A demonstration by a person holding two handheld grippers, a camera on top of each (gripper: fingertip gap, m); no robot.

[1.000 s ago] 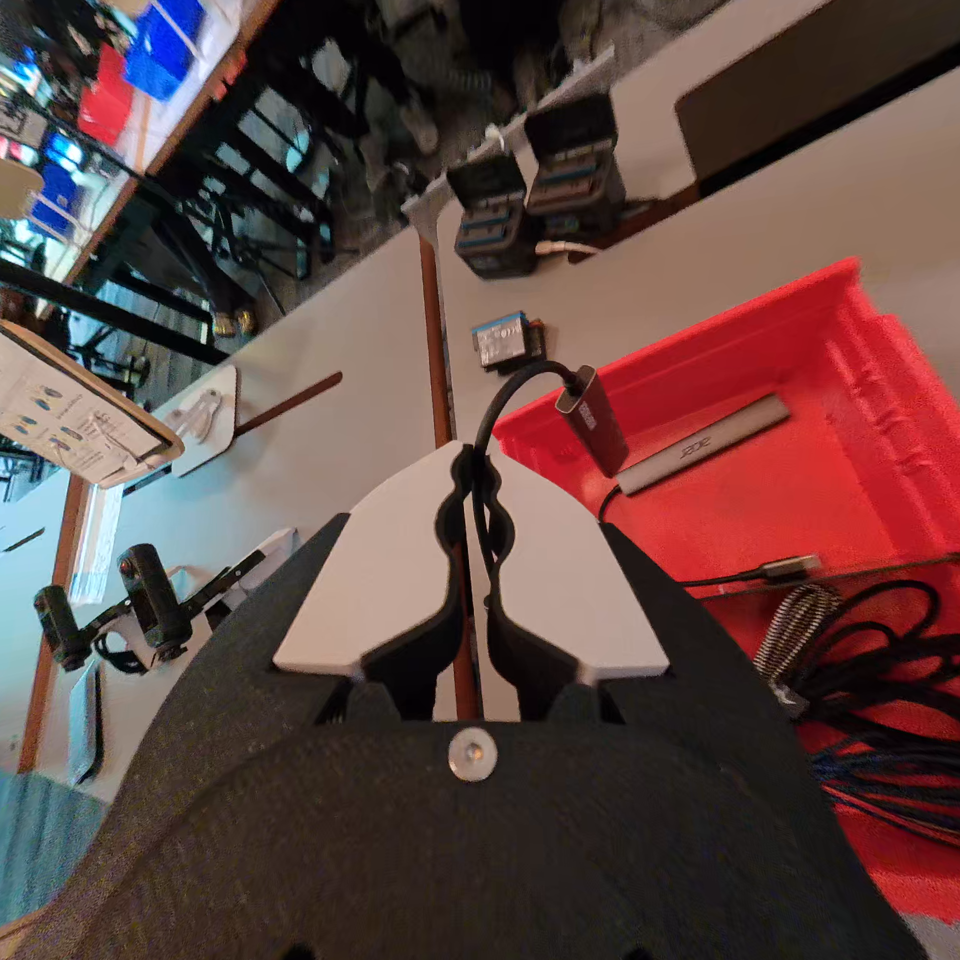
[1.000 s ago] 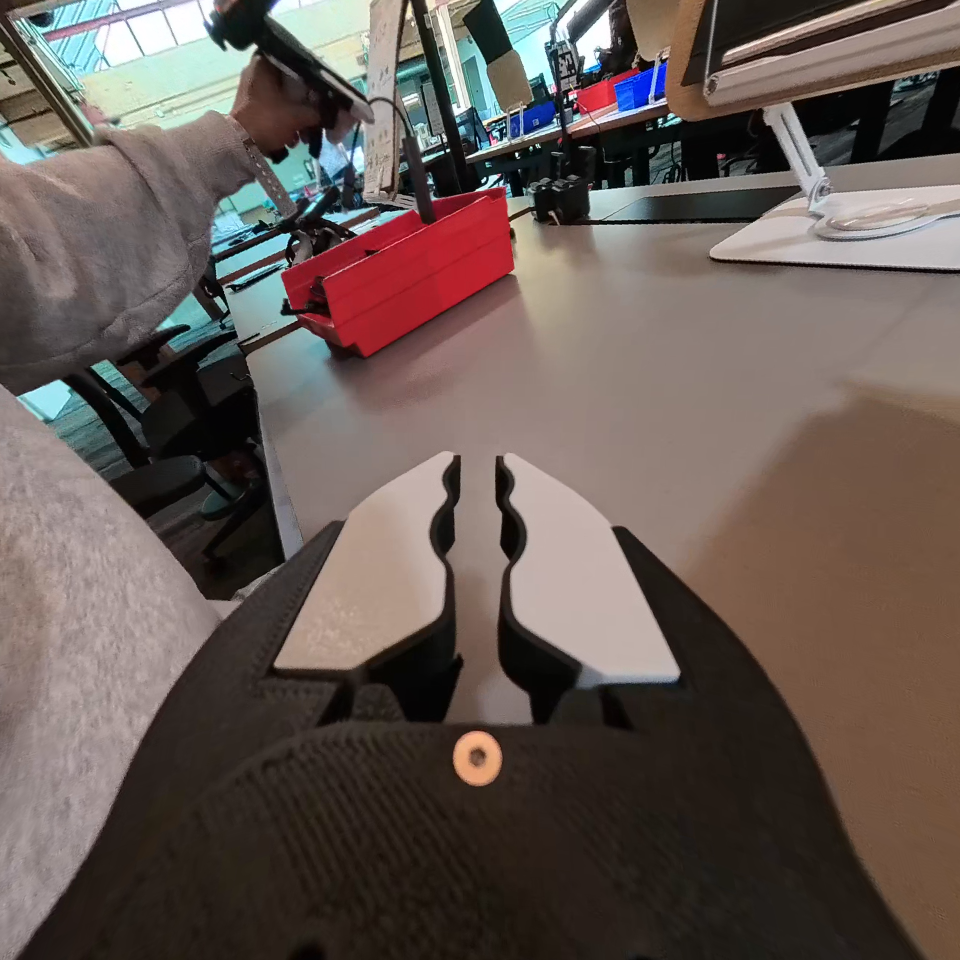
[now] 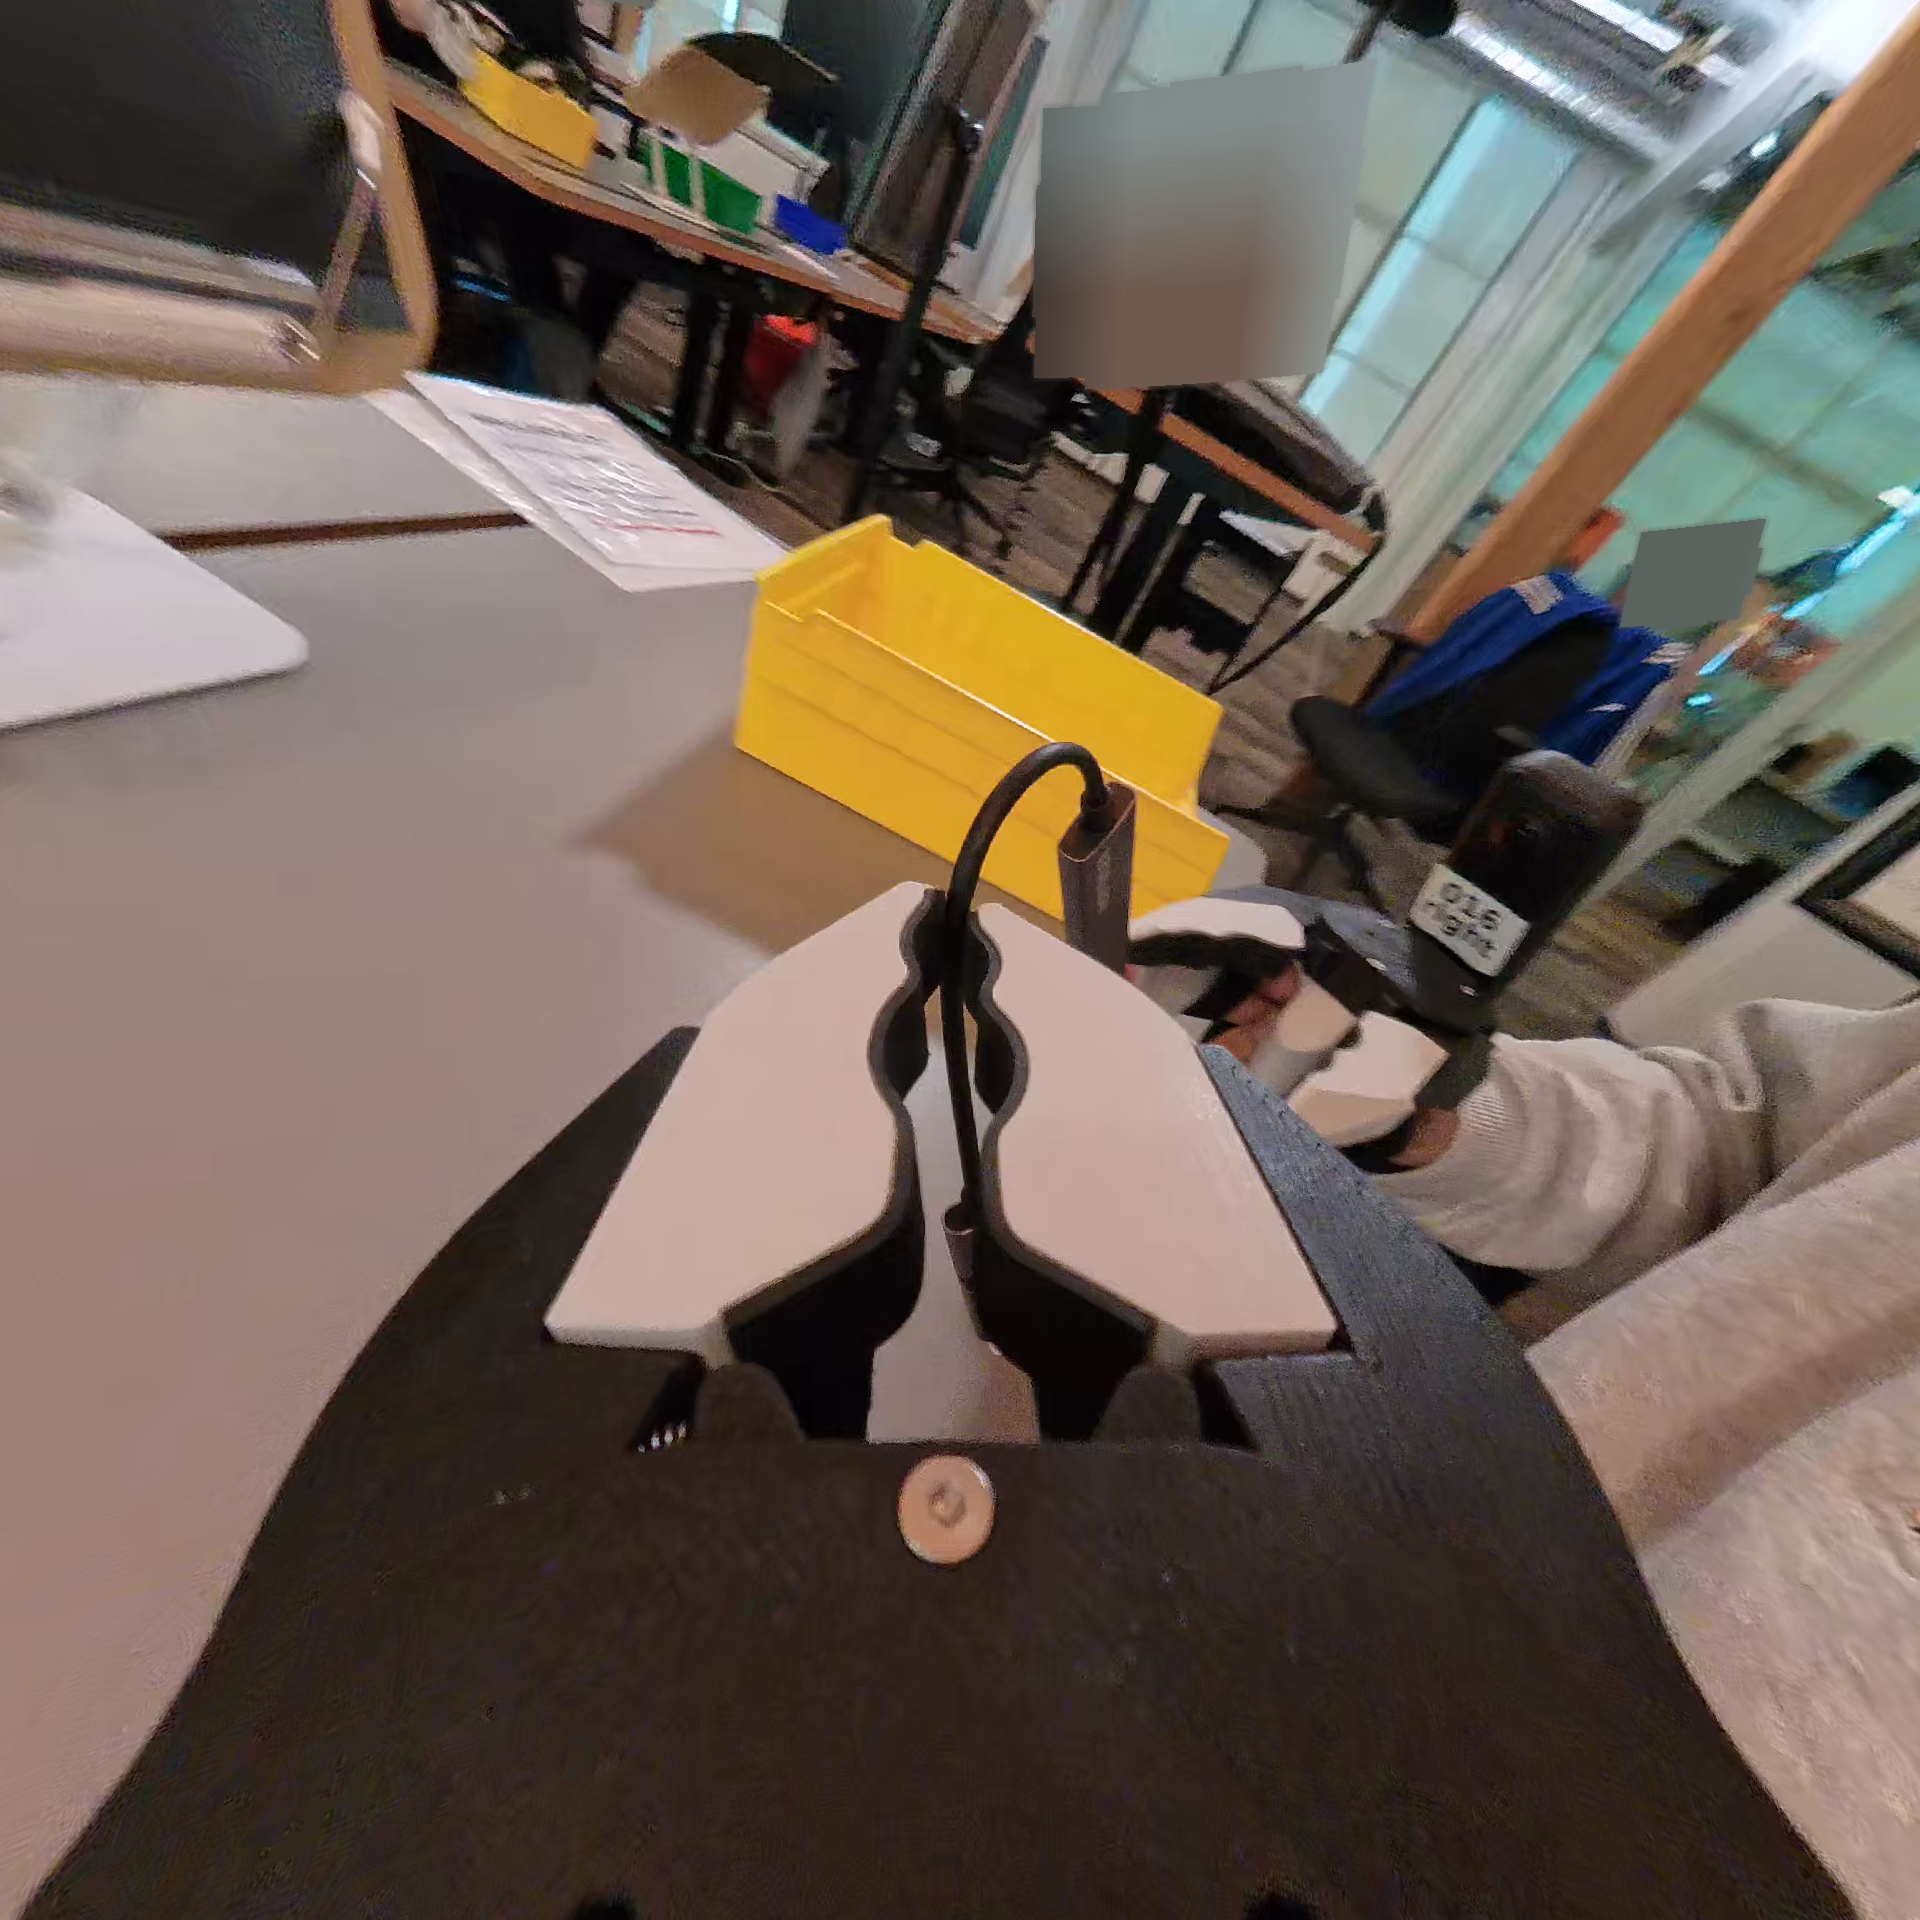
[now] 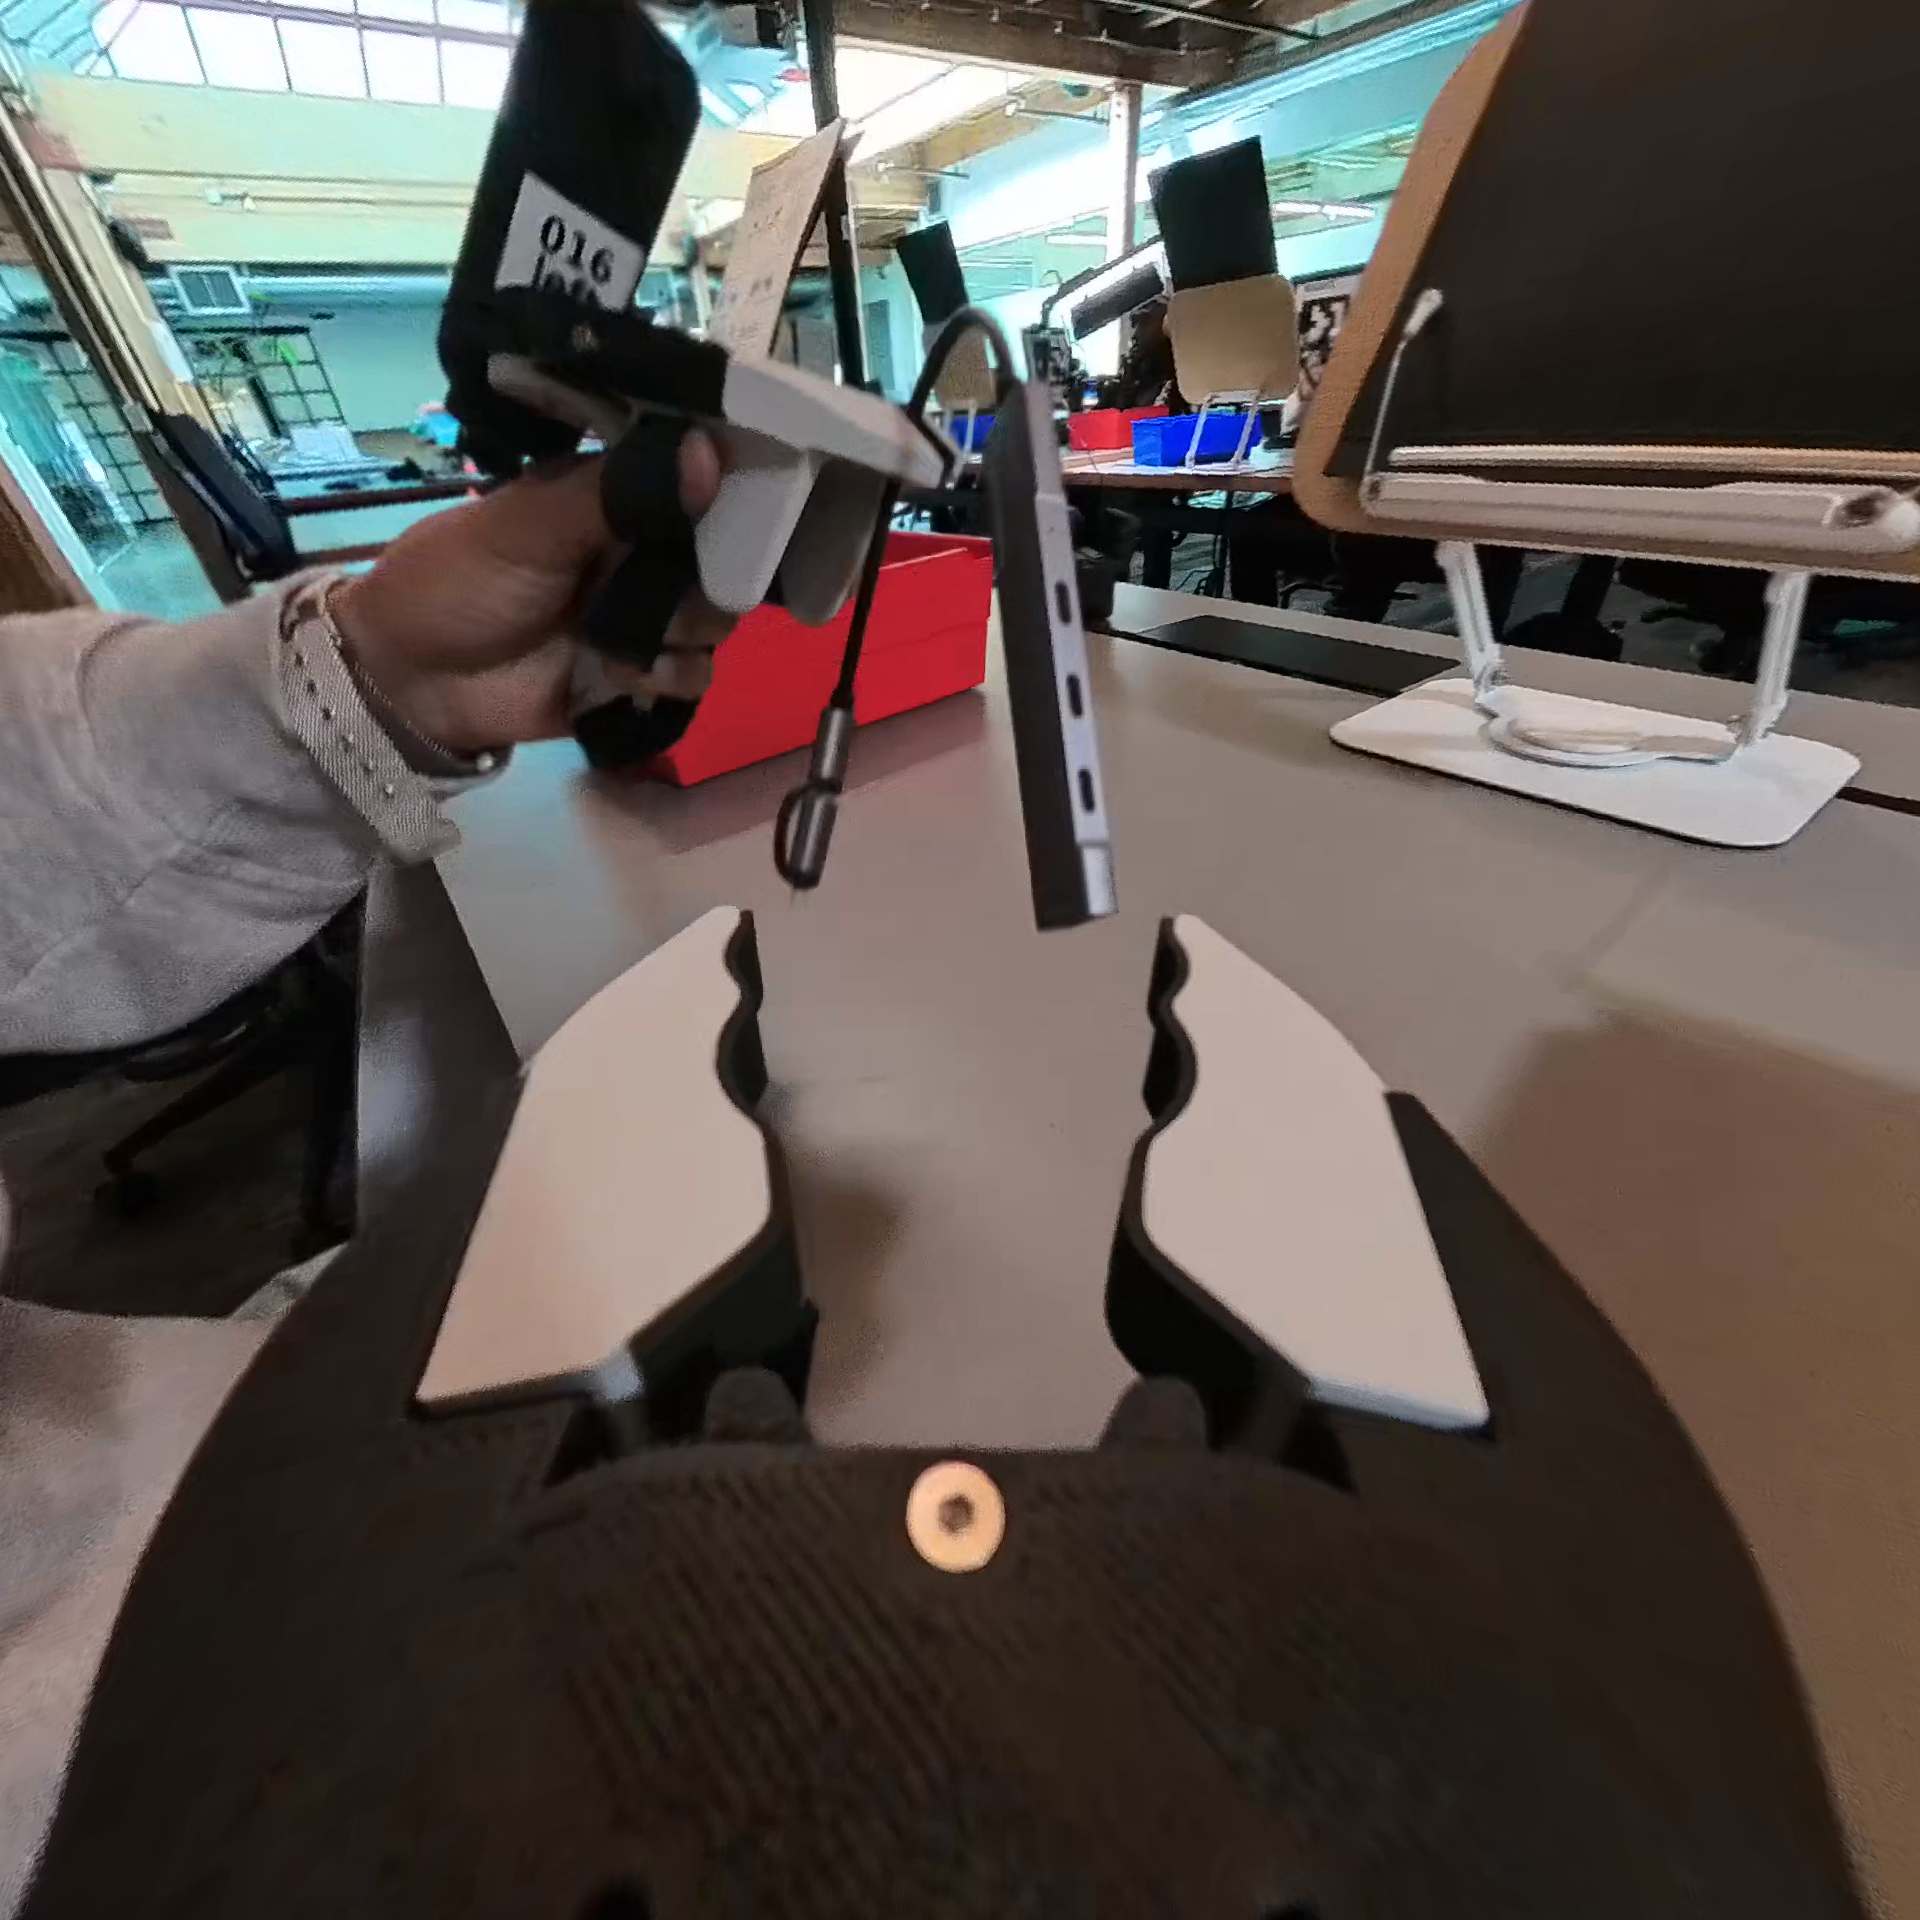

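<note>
- My left gripper (image 3: pixel 951 920): fingers (image 3: pixel 790 1122) closed on a thin black cable (image 3: pixel 961 1049), pinched near the tips; also seen upper left of right wrist view, held in a hand (image 4: pixel 499 613) w/ grey sleeve.
- Cable loops up over the tips to a slim grey hub (image 4: pixel 1049 665), which hangs near-vertical in mid-air, centre of right wrist view, above the tabletop (image 4: pixel 1351 987), not touching it.
- Cable's free plug (image 4: pixel 810 821) dangles just left of the hub.
- My right gripper (image 4: pixel 956 925): fingers (image 4: pixel 1278 1174) spread wide, nothing between them; tips sit just below the hub's lower end, apart from it.
- Yellow bin (image 3: pixel 966 707) on tabletop, centre of left wrist view, beyond the left tips.
- Red bin (image 4: pixel 831 655) behind the hand, mid-left of right wrist view.
- White stand (image 4: pixel 1600 748) at right.
</note>
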